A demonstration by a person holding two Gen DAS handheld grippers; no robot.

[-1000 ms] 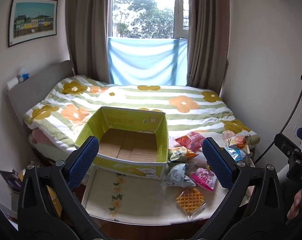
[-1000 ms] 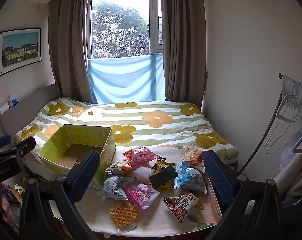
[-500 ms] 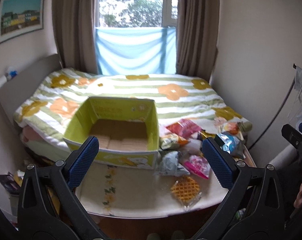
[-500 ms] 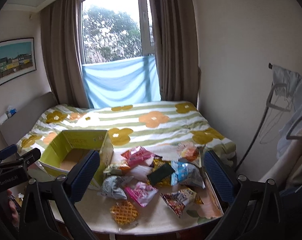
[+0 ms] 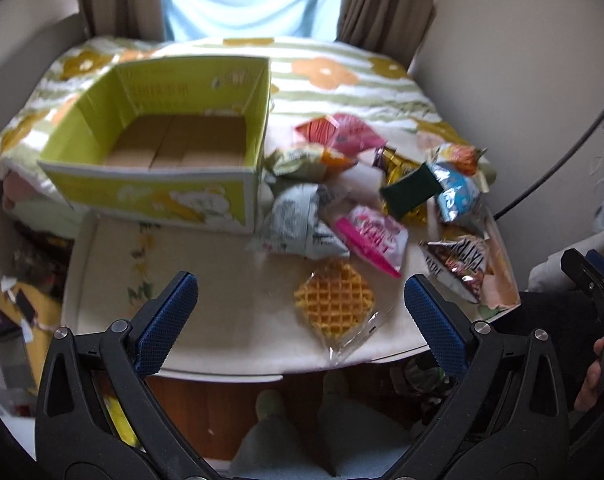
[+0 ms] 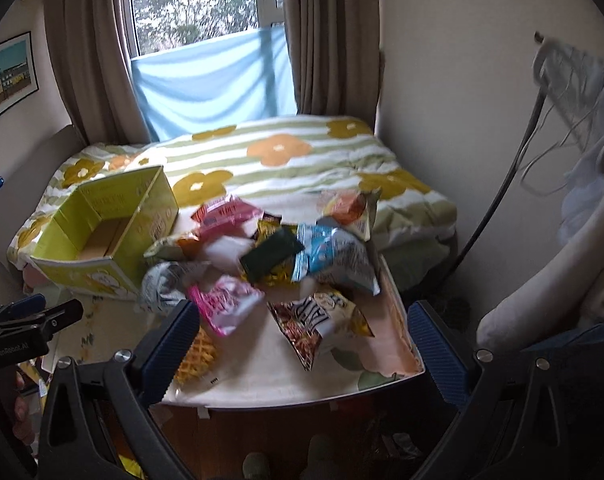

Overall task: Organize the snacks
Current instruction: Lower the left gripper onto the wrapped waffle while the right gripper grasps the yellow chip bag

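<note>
A yellow-green cardboard box (image 5: 150, 192) (image 6: 102, 216) stands open and empty on the left of a small cream table (image 5: 206, 312) (image 6: 286, 376). To its right lies a heap of several snack packets: a wrapped waffle (image 5: 334, 304) (image 6: 196, 354) nearest me, a pink packet (image 5: 376, 238) (image 6: 226, 304), a grey-white packet (image 5: 298, 224), a blue packet (image 5: 458, 196) (image 6: 334, 258) and a brown-and-yellow packet (image 5: 456, 262) (image 6: 322, 324). My left gripper (image 5: 300, 314) hangs open above the table's front edge, just short of the waffle. My right gripper (image 6: 302, 344) is open over the brown-and-yellow packet, holding nothing.
A bed with a flowered green-striped quilt (image 6: 286, 160) lies right behind the table. Curtains and a window stand beyond it. A wall (image 5: 522, 80) and a rack with hangers (image 6: 562, 80) close the right side. Clutter lies on the floor (image 5: 18, 304) at the left.
Both grippers have tilted down and moved closer to the table, so the box and snacks loom larger. Both stay open. No snack has moved.
</note>
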